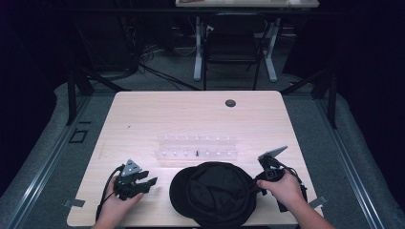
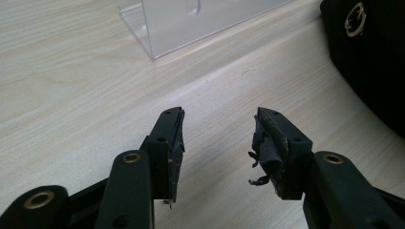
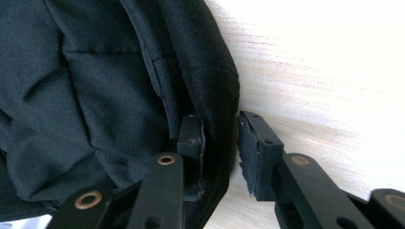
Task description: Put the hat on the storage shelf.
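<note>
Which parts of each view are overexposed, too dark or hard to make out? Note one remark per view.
High view: the room beyond the table is almost black, and the clear rack barely stands out. Left gripper view: evenly lit, sharp on the open left claw, soft shadow beneath it. Right gripper view: tabletop washes out to white at upper right, while the black hat stays dim around the right claw.

On the tabletop [image 1: 143,119] a cap [image 1: 213,193] lies at the near edge, about midway across, and a clear rack [image 1: 197,147] stands just behind it, nearer the middle. The left tool [image 1: 143,183] rests on the tabletop to the left of the cap and apart from it, while the right tool [image 1: 258,180] sits at the cap's right edge, with that edge between its jaws. A round hole [image 1: 230,103] lies in the tabletop near the far edge, behind the rack, and a chair [image 1: 232,43] stands on the floor beyond the tabletop.
</note>
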